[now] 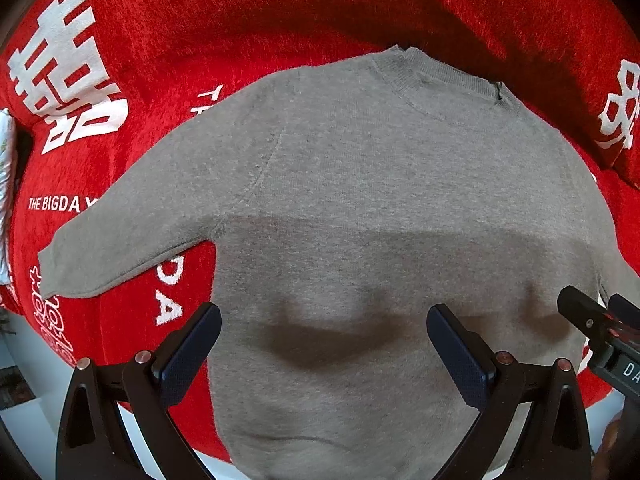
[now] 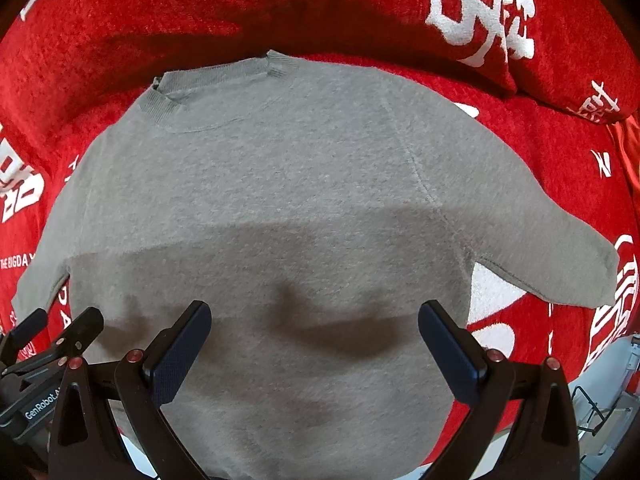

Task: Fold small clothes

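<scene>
While both tongs gape, one grey sweater lies flat.

- The sweater lies spread flat on the blanket, which fills the upper part of both views.
- Its collar sits at the upper middle of the frame; its hem runs off the bottom edge.
- In the left wrist view one sleeve stretches to the left middle of the frame.
- In the right wrist view the other sleeve reaches to the right middle.
- The left tongs stand at the bottom centre, above the sweater's lower body.
- The right tongs stand likewise in their own view.
- A pillow rests on the blanket at the upper right, behind the sweater.
</scene>
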Motion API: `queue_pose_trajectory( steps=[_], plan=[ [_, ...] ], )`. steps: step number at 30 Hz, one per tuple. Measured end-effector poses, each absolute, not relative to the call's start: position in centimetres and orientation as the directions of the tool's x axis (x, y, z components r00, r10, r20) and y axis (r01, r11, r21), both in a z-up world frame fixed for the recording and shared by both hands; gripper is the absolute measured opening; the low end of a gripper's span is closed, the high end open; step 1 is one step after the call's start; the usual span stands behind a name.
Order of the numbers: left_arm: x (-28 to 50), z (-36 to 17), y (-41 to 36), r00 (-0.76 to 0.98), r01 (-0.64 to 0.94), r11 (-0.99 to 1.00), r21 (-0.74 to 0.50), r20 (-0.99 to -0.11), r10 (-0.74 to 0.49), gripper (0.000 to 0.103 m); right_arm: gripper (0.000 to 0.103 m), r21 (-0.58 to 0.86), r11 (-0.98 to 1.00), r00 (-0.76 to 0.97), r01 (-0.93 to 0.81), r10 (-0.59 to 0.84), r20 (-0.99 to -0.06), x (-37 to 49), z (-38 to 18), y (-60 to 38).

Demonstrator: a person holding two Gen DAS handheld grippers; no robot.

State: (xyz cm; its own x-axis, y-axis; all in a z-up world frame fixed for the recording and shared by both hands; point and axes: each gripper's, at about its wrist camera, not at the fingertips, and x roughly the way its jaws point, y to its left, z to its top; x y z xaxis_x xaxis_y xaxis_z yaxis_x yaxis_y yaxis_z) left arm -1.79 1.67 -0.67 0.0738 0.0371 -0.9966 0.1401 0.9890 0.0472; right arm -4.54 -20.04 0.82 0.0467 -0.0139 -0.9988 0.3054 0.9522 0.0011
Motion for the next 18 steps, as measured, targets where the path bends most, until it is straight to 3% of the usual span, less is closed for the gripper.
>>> queue_pose_trajectory(
  steps=[9, 18],
  plan=[
    [-2.1, -0.8, 2.6, 0.074, 0.162, 0.987, -0.005, -0.997, -0.017, 0.103, 0.103, 0.003, 0.957, 0.065, 0.289, -0.017, -0.998, -4.1, 1.4, -18.4],
    [-2.6, -1.0, 9.3, 0.115, 0.054, 0.995, -0.086, -0.989, -0.092, 0.103, 0.103, 0.0, 0.987, 0.068, 0.164, -0.011, -0.998, -3.0, 1.6, -13.1]
  ],
)
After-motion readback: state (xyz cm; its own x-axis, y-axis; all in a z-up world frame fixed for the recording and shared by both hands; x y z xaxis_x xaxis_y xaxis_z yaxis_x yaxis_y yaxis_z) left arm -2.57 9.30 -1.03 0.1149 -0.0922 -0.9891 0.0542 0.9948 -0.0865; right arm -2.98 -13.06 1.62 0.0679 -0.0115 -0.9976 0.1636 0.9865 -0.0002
